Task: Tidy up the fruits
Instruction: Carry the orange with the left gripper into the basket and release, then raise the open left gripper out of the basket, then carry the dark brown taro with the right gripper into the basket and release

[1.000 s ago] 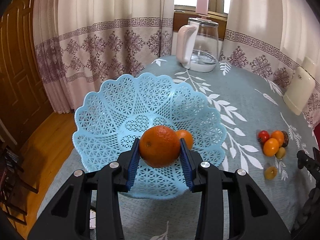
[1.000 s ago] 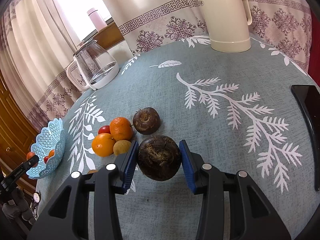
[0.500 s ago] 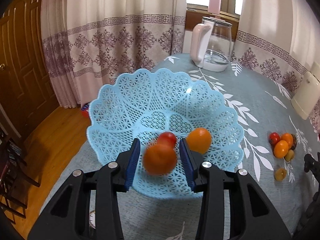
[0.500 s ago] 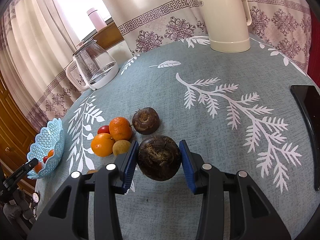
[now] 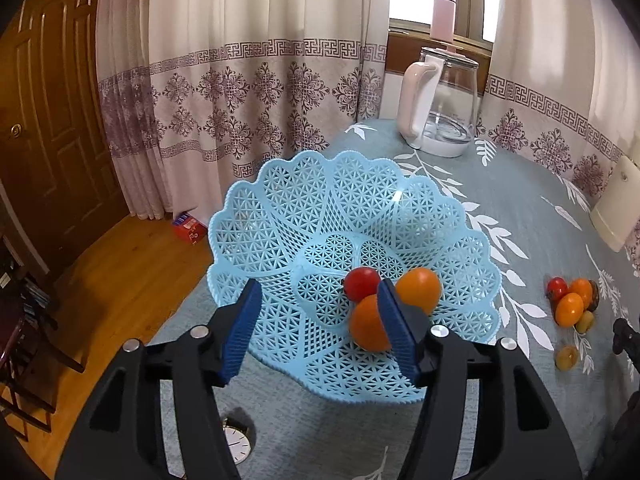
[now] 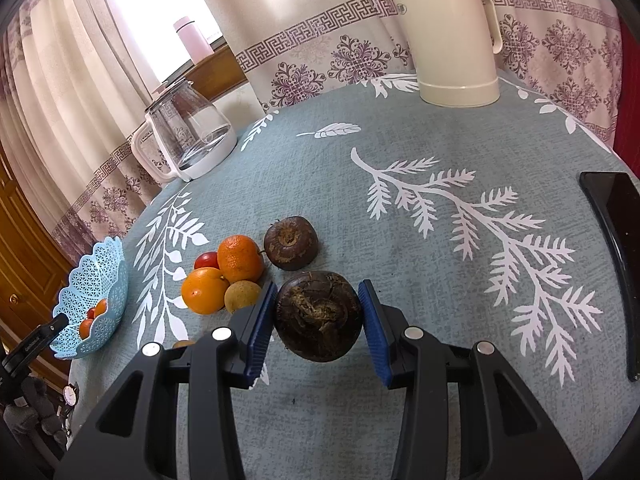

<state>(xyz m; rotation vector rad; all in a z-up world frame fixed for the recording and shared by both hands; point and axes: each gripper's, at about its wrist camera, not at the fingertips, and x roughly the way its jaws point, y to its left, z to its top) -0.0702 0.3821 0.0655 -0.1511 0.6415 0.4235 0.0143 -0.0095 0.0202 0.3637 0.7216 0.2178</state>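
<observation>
Main risk I'm watching: the dark brown fruit (image 6: 318,316) in my right gripper (image 6: 318,320) is round and rough-skinned, gripped only at its sides by the blue pads (image 6: 262,320), so any quick swing toward the blue lattice basket (image 6: 94,276) could let it roll out and drop on the tablecloth (image 6: 400,240). The basket is sitting right at the table edge, so a hard placement could tip or shove it off. The left gripper (image 5: 318,326) is hovering low over the basket (image 5: 280,216) with its fingers spread wide and holding nothing; its right pad (image 5: 394,332) is overlapping an orange (image 5: 366,324) lying in the basket, so I'm judging a careless lift could clip it. That orange is sitting beside a second orange (image 5: 418,290) and a small red tomato (image 5: 362,283), all off to the right of the open gap. Remaining loose pile (image 6: 224,276) is lying well apart from the basket, just left of my right fingers, with a second brown fruit (image 6: 291,243) just beyond them.
</observation>
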